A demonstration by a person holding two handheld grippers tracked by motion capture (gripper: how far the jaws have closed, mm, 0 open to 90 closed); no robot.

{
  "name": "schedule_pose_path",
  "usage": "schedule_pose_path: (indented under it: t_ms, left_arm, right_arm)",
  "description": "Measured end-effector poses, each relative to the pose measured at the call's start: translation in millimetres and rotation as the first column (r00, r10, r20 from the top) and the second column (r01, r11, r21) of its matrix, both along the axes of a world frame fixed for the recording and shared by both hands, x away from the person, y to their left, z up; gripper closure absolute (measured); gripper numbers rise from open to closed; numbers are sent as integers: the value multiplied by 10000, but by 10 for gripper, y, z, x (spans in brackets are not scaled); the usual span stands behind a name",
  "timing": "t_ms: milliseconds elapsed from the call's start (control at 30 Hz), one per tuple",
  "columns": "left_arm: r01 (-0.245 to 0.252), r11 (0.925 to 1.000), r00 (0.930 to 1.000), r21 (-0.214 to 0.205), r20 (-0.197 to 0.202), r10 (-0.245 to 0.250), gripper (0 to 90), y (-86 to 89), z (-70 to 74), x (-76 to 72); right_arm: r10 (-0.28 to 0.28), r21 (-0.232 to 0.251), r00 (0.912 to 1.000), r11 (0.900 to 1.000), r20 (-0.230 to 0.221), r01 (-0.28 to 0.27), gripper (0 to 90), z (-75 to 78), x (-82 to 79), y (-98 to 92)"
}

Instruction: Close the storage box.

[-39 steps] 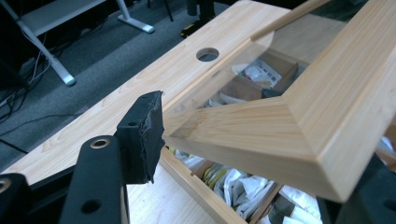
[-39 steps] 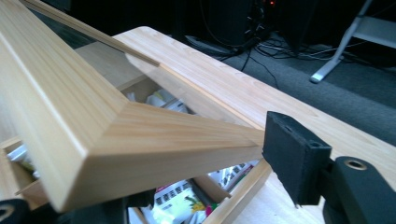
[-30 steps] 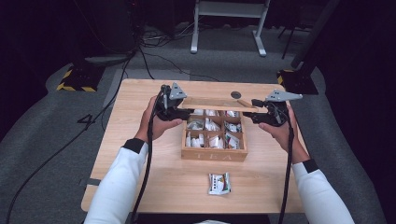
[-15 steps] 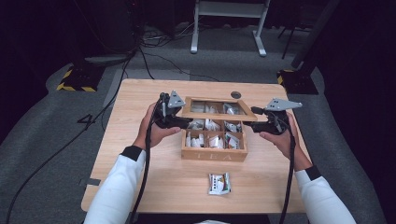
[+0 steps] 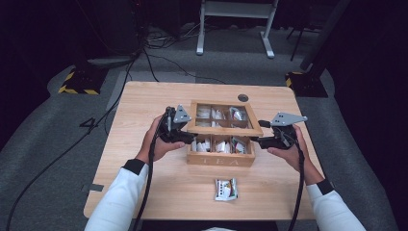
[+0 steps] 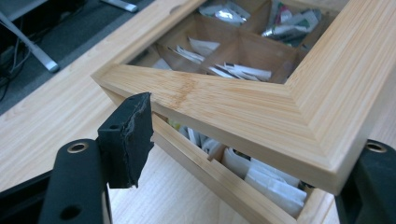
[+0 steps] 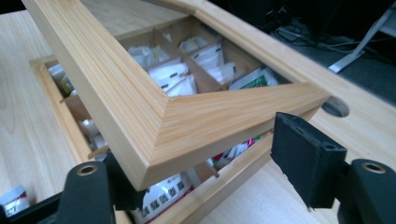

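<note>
The glass-framed lid [image 5: 225, 124] of the wooden tea box [image 5: 221, 156] now hangs low, nearly level over the 6 compartments of tea bags, where 1 second ago it stood almost upright at the far edge; a closing looks close to done. The left tongs [image 5: 185, 137] and right tongs [image 5: 257, 140] each stand spread around a front corner of the lid, which seems to rest on one jaw; neither is clamped on it. The box sits mid-tabletop [image 5: 144, 106], and 1 loose tea packet [image 5: 225, 189] lies on the near side.
</note>
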State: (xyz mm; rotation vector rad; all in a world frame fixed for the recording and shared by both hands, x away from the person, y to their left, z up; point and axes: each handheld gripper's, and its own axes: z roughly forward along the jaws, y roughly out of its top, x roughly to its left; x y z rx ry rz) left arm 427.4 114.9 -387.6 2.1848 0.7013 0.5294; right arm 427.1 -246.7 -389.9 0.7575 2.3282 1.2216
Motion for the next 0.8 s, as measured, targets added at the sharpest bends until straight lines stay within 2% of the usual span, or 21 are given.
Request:
schedule_pose_path:
  t_ms: [133, 267, 433, 533, 667, 800]
  left_arm:
    - [49, 9999, 10000, 109, -58, -49, 297, -9, -44, -16]
    - [218, 9989, 9998, 406, -16, -218, 278, -14, -107, -35]
    - [402, 9971, 9987, 650, -330, -381, 256, -8, -206, -44]
    - [553, 9955, 9972, 770, -537, -513, 256, -5, -262, -54]
    - [711, 9942, 9955, 804, -681, -657, 250, 3, -325, -63]
    - [845, 9941, 9933, 680, -848, -787, 252, -2, -380, -64]
  right_arm:
    - [87, -82, 9998, 9999, -200, -88, 298, -49, -16, -14]
    - [315, -190, 9985, 9993, -453, -324, 276, -104, -25, -19]
    - [603, -142, 9940, 9980, -915, -619, 227, -176, -46, -24]
    - [656, -310, 9937, 9972, -905, -686, 221, -221, -76, -12]
    - [672, -467, 9935, 9963, -920, -717, 209, -271, -97, -2]
    - [770, -484, 9907, 9954, -1120, -829, 187, -299, -101, 5]
